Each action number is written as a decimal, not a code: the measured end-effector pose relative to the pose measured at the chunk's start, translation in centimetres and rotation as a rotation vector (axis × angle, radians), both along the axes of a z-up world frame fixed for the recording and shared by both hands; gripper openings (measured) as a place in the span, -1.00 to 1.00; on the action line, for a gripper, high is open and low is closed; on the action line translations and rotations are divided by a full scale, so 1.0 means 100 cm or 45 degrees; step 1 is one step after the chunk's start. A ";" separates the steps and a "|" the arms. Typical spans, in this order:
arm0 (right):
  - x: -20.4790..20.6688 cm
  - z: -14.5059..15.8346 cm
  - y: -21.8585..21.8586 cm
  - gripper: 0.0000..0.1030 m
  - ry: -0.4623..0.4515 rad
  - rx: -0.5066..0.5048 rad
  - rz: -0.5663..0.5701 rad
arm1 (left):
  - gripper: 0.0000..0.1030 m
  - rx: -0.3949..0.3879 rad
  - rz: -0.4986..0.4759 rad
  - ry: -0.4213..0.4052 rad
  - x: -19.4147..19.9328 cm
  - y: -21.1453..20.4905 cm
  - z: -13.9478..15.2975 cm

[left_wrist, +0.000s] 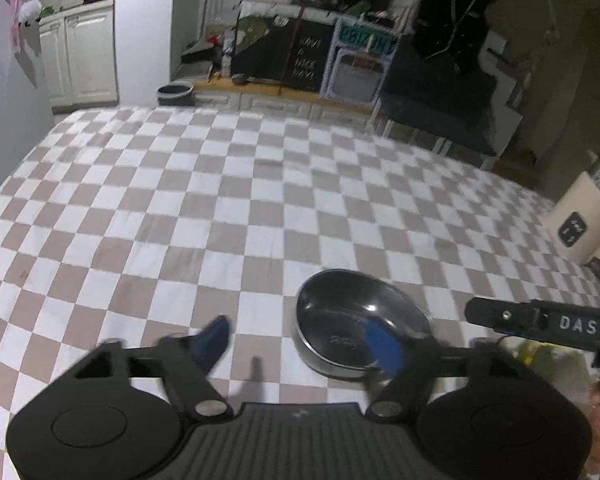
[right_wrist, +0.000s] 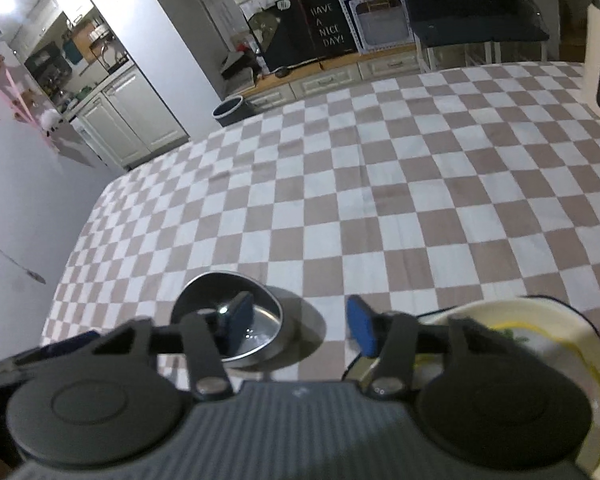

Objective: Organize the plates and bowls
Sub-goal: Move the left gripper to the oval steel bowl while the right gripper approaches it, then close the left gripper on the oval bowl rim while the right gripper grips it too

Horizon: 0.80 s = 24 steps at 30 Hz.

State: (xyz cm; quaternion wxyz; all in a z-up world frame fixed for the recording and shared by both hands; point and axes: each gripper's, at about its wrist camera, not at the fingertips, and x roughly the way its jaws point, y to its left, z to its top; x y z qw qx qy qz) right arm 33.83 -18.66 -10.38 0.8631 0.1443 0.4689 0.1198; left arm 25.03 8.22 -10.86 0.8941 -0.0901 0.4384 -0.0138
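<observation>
**A:** Start with what sits nearest you. What are your tools doing?

**B:** Your left gripper (left_wrist: 300, 338) has its jaws parted about halfway, with nothing between them but checkered cloth. Its right blue pad (left_wrist: 382, 346) overlaps the metal bowl (left_wrist: 360, 332) in the left wrist view; whether it touches the bowl I cannot tell. Your right gripper (right_wrist: 300, 324) also stands partly open and empty, its pads gripping nothing.

**A:** And the bowl itself?

**B:** It rests upright on the checkered tablecloth (left_wrist: 220, 208), near the table's front edge. From your right wrist view, the same bowl (right_wrist: 256, 320) lies behind your gripper's left finger. Just to the right, a cream plate with a yellow band (right_wrist: 540, 320) sits at the near edge, partly hidden by the gripper body; something green lies on it, too blurred to name.

**A:** Anything between the two tools?

**B:** Your right tool's black arm marked "DAS" (left_wrist: 548, 322) reaches in from the right edge of the left view, beside the bowl.

**A:** Farther out?

**B:** A cream jug with a dark label (left_wrist: 584, 228) stands at the right side of the table. Beyond the table's far edge, a dark bin (left_wrist: 175, 94) sits on the floor, and behind it a black board reading "HAVE A NICE DAY!" (right_wrist: 327, 26) leans by the shelves.
</observation>
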 end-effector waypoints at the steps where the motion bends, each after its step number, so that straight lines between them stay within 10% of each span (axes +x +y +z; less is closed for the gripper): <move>1: 0.002 -0.002 0.002 -0.11 0.008 0.002 0.005 | 0.12 0.001 0.005 0.016 0.003 0.001 -0.003; 24: 0.018 -0.025 0.045 -0.75 0.090 -0.128 0.123 | -0.83 -0.119 0.015 0.128 0.034 0.002 -0.033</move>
